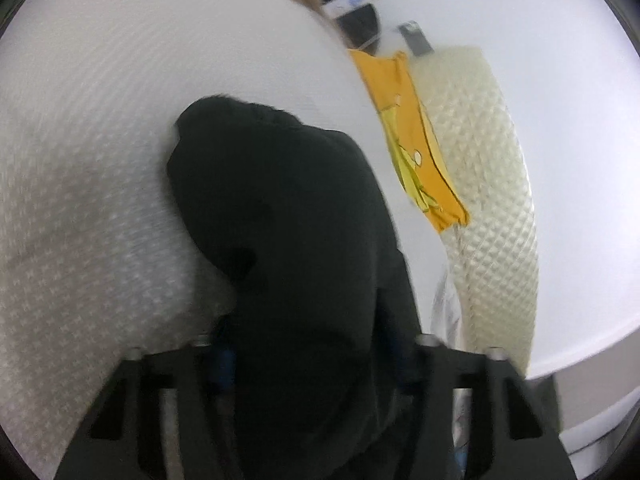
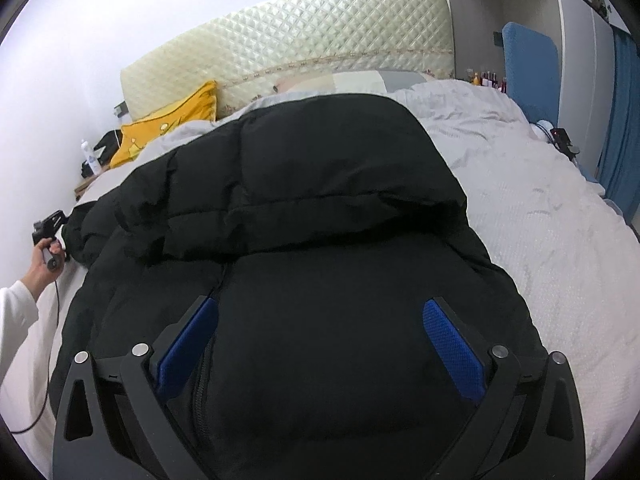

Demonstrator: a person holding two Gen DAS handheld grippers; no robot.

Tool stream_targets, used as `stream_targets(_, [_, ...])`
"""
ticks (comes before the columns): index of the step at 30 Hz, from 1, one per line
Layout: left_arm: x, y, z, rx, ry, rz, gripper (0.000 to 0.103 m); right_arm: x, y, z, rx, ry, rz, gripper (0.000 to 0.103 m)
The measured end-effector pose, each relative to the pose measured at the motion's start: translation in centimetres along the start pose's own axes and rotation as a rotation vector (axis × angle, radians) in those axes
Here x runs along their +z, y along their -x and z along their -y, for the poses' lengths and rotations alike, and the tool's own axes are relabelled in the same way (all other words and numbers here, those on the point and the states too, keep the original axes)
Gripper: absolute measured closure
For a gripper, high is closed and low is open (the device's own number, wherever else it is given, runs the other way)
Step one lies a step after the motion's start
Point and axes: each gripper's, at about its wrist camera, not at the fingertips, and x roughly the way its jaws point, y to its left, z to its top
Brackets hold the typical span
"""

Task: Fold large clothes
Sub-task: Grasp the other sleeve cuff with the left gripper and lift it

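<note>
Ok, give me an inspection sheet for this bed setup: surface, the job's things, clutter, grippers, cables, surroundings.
Surface: white textured bedspread, creased on the right side.
Job's things: black puffer jacket with hood, spread on the bed, zipper showing.
Clutter: yellow printed cushion against the cream quilted headboard.
Grippers: left gripper has black jacket fabric between its fingers; right gripper open wide over the jacket, blue pads clear of the fabric.
Cables: thin black cable hanging from the left hand.
Surroundings: white wall, white bottle on a bedside table, blue curtain.
</note>
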Motion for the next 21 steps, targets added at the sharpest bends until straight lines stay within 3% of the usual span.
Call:
stream_targets(2, [-0.4,2.2,1.6,0.005,-0.07,0.062,0.079,0.0,0.3,0.0,0.018,-0.006,0.004,0.0])
stream_targets(6, [-2.0,7.9,4.2,0.055,-0.144,0.219,0.089,0.1,1.0,-0.3,0.034,0.002,0.018,0.0])
stream_targets(13, [-4.6,16.8,7.3,0.156,-0.228,0.362,0.095,-0.1,3.2,-0.8,0.048,0.059,0.038,0.0])
stream_targets(21, [-9.5,26.1,10.7,0.225,-0.359,0.431,0.096,-1.0,6.2,-0.6,0.054,0.123,0.065,0.0])
